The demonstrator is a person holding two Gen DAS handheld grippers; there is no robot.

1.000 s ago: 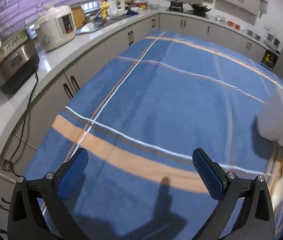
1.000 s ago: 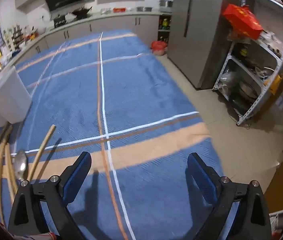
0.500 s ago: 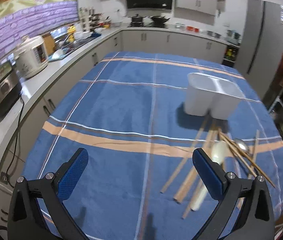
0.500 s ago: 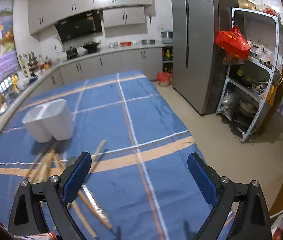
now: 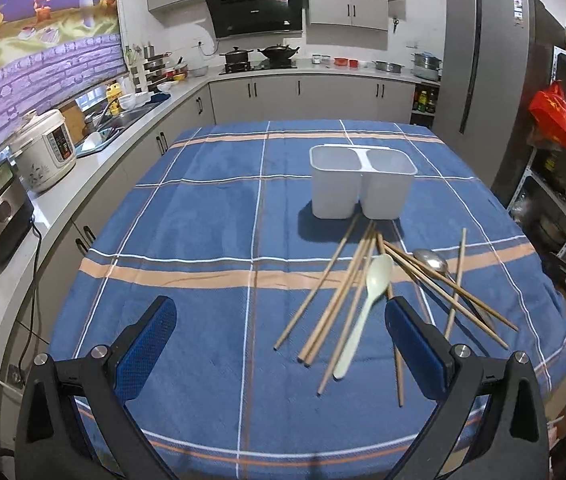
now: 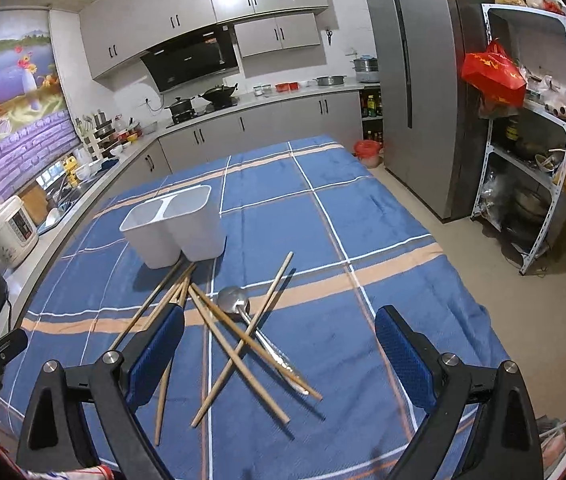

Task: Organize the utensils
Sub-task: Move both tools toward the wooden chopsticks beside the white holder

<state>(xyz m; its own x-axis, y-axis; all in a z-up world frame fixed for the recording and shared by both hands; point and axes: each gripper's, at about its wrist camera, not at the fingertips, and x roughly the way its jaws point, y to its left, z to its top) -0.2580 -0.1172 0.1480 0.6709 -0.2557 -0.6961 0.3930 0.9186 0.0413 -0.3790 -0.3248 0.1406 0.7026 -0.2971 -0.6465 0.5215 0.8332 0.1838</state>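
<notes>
Utensils lie loose in a crossed heap on the blue checked tablecloth [image 5: 211, 208], just in front of the white holder [image 5: 363, 182], and none has gone in yet by the look of its two empty compartments. You have several wooden chopsticks [image 5: 335, 300] fanned out from the holder's foot, a pale green spoon [image 5: 367, 304] lying over them, and a metal spoon [image 6: 239, 304] pinned under two crossing sticks.

Your left gripper [image 5: 279, 344] is spread wide and holds nothing; it hangs over bare cloth to the left of the heap, its right finger [image 5: 415, 352] just beside the green spoon's handle. Your right gripper [image 6: 279, 356] is likewise spread and empty, framing the crossed sticks and the metal spoon between its jaws.

Both sit back and high, probably so you can read the pile before committing. I would judge the green spoon the easier first pick, since it lies on top; the metal one is likely to drag its neighbours.
</notes>
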